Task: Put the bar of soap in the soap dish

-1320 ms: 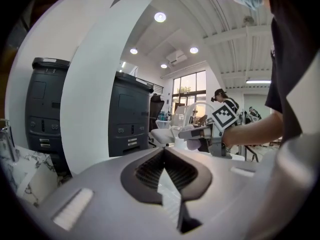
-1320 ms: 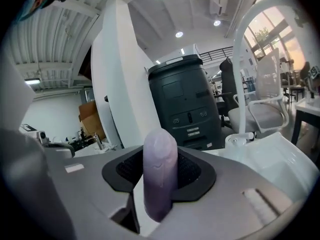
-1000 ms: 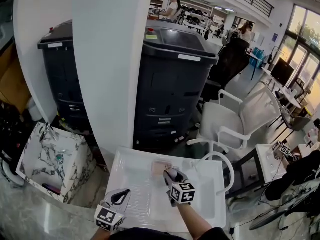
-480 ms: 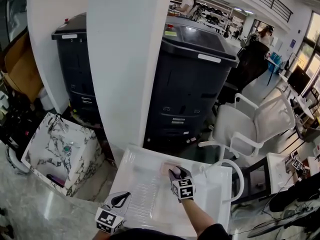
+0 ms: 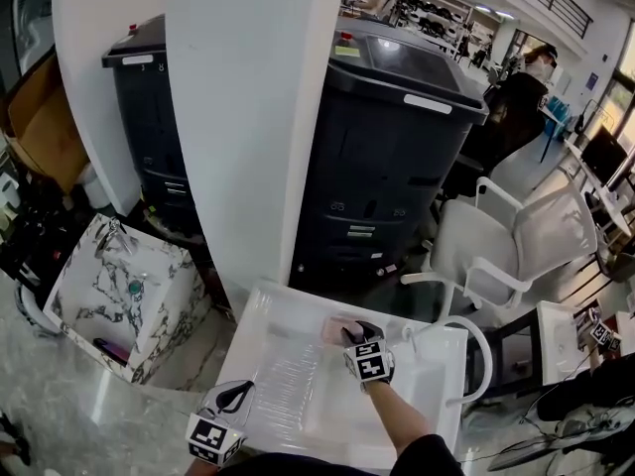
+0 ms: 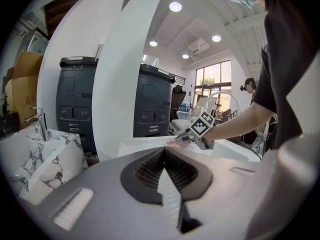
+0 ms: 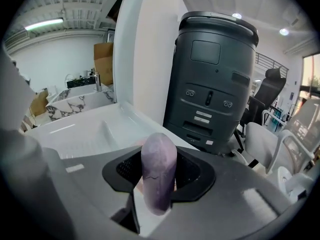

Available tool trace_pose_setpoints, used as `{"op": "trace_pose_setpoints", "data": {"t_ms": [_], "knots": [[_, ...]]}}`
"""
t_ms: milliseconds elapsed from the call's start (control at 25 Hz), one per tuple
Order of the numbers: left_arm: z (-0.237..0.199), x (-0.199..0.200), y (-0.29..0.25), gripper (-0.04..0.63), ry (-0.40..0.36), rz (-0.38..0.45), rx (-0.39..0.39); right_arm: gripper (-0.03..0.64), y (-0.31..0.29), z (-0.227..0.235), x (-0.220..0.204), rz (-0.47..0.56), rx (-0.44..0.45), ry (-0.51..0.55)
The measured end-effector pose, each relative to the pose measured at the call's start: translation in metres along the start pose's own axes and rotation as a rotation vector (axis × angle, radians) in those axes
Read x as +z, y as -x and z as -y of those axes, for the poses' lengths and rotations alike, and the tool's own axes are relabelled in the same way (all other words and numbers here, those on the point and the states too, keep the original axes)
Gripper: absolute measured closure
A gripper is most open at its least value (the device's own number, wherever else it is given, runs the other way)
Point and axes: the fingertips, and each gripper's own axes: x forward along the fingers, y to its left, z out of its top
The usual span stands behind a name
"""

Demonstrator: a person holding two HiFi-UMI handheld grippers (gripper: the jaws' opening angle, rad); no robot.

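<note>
My right gripper point(image 7: 159, 176) is shut on a purple bar of soap point(image 7: 159, 169), which stands on edge between the pads. In the head view the right gripper point(image 5: 351, 334) hangs at the near edge of a pink soap dish point(image 5: 333, 326) on the back of a white sink unit point(image 5: 298, 405); the gripper hides the soap there. The left gripper view shows the right gripper point(image 6: 186, 139) just over the pink dish point(image 6: 174, 143). My left gripper point(image 6: 163, 155) is shut on nothing, low at the sink's front left corner point(image 5: 234, 397).
A white pillar point(image 5: 248, 117) and two dark grey cabinets point(image 5: 392, 157) stand behind the sink. A marble basin point(image 5: 119, 296) sits to the left, a white chair point(image 5: 506, 241) to the right. A curved white tap point(image 5: 474, 350) rises at the sink's right. People work far back.
My right gripper has come down and rolled, bringing the soap closer to the pink dish. The left gripper has sunk slightly. The head camera has shifted.
</note>
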Motion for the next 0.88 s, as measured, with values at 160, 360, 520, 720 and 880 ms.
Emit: {"op": "trace_pose_setpoints", "data": {"t_ms": [160, 360, 520, 720, 880], "knots": [[-0.003, 0.000, 0.001, 0.543, 0.024, 0.004, 0.016, 0.468, -0.010, 0.000, -0.008, -0.043, 0.013, 0.062], [-0.002, 0.000, 0.000, 0.543, 0.033, 0.010, 0.018, 0.468, -0.025, -0.005, -0.016, -0.084, 0.029, 0.138], [0.000, -0.005, 0.001, 0.543, 0.040, 0.005, 0.022, 0.468, -0.030, -0.010, -0.014, -0.096, 0.044, 0.201], [0.001, -0.006, 0.001, 0.543, 0.045, 0.002, 0.029, 0.468, -0.039, -0.014, -0.016, -0.120, 0.064, 0.214], [-0.001, -0.007, 0.003, 0.543, 0.048, 0.000, 0.043, 0.468, -0.042, -0.012, -0.016, -0.117, 0.057, 0.224]]}}
